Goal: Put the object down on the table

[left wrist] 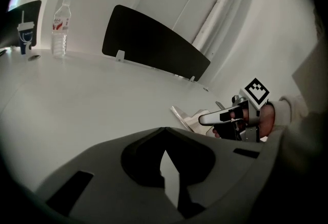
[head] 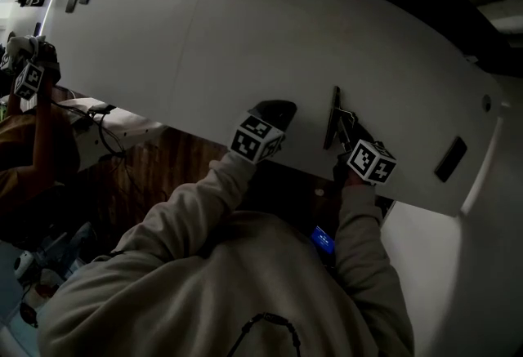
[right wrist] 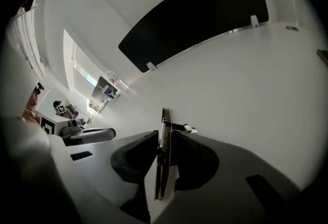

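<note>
A thin, dark, flat board-like object [head: 333, 117] stands on edge over the white table [head: 245, 37], near its front edge. My right gripper [head: 347, 139] is shut on it. In the right gripper view the object [right wrist: 164, 130] runs straight out between the fingers, with a small clip on its right side. Whether its far edge touches the table I cannot tell. In the left gripper view the object [left wrist: 190, 118] shows pale and low over the tabletop. My left gripper [head: 274, 113] rests beside it on the left; its tips [left wrist: 164, 154] meet with nothing between them.
A black divider panel [left wrist: 154, 43] stands at the table's far edge. A water bottle [left wrist: 60, 22] stands far left near a small stand [left wrist: 23, 33]. Black slots [head: 450, 159] are set into the tabletop. Another person [head: 29, 73] with a marker cube is at the left.
</note>
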